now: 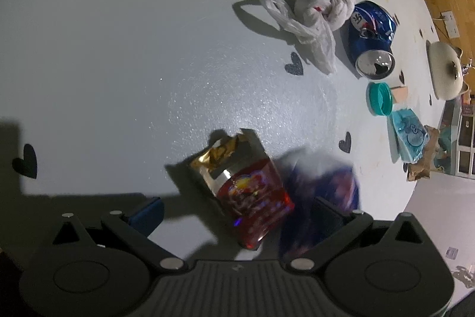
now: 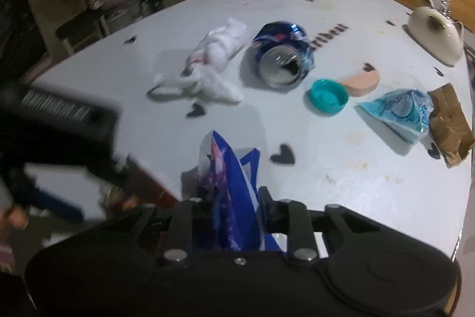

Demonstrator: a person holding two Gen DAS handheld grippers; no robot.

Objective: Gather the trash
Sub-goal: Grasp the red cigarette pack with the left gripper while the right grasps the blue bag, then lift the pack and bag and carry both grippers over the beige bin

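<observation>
Blue wrapper [image 2: 228, 198] pinched upright in right hand-held gripper [image 2: 234, 210]

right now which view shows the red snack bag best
The left wrist view: the red snack bag lies between the open left gripper fingers, its torn gold top and print clear. In the right wrist view only a blurred red scrap shows, beside the blue wrapper clamped in the right gripper.
</observation>
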